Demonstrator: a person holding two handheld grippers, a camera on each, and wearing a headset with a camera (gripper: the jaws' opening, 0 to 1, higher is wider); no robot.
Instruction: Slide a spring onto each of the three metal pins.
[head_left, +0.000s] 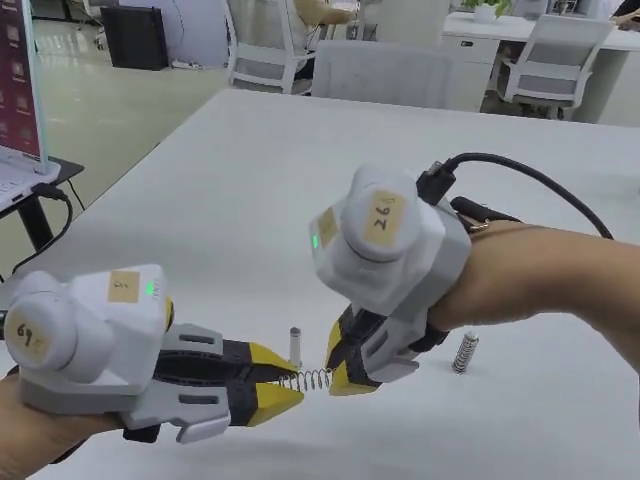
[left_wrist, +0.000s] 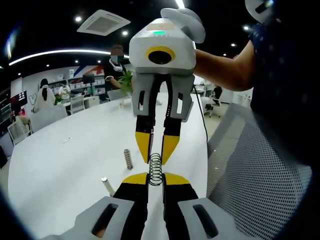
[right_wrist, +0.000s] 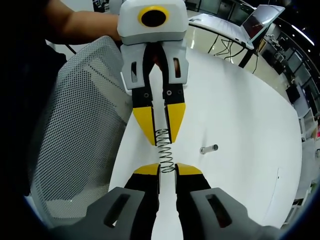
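spring (head_left: 312, 379) held level, ends pinched by left gripper (head_left: 288, 386) and right gripper (head_left: 338, 376) — bare pin (head_left: 295, 345) upright just behind it, near bench (head_left: 230, 200) front edge, nearer left

A spring (head_left: 312, 379) and a second spring (head_left: 464, 352) make two, with one metal pin (head_left: 295, 346).

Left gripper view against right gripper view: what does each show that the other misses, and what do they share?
Left gripper view: a second spring standing on the table, and people in the background. Right gripper view: an open laptop. Shared: one spring clamped at its ends between the left gripper and right gripper, a bare pin, a mesh chair.
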